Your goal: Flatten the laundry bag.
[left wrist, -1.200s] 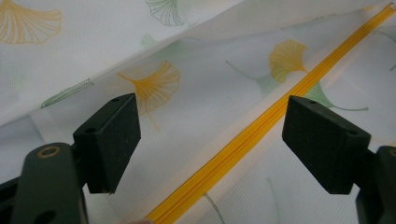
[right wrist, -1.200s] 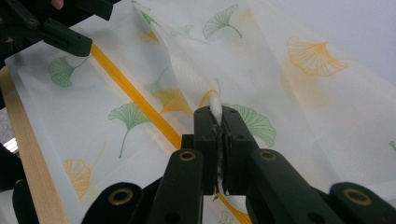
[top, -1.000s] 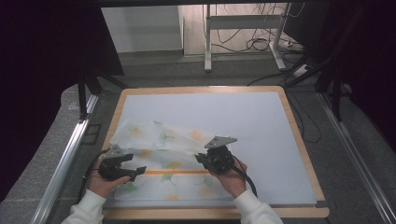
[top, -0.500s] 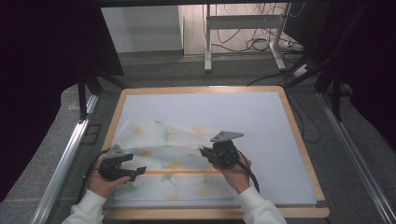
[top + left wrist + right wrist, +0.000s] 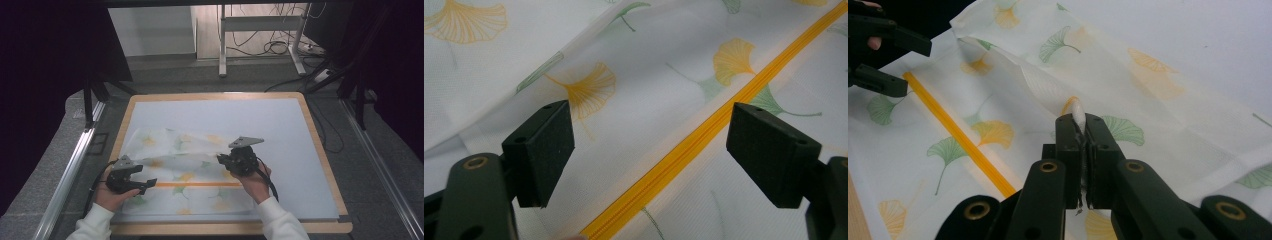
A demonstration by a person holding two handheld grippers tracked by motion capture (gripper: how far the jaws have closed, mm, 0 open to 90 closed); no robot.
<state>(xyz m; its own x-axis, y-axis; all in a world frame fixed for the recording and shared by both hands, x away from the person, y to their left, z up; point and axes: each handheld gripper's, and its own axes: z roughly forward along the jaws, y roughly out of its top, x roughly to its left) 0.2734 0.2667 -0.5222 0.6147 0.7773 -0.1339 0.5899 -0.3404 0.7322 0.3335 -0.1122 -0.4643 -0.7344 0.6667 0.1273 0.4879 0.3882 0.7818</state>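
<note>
A white mesh bag printed with yellow and green ginkgo leaves is spread on the near left part of the table, whose pale top is framed by a wooden rim. An orange zipper is seen running across the bag's near half, parallel to the table's front edge. A fold of the fabric's upper layer is pinched between the closed jaws of the right hand-held gripper, and a small tuft of white mesh is seen sticking up above the pads; from that pinch the layer is drawn up off the rest of the bag, with a raised crease running back toward the far corner. In the high view the right hand-held gripper is held over the middle of the bag, just beyond the zipper. The left hand-held gripper is held with its jaws spread wide above the fabric, the zipper passing diagonally between the two pads without being touched. In the high view that gripper is placed at the bag's left end, close to the zipper's start.
</note>
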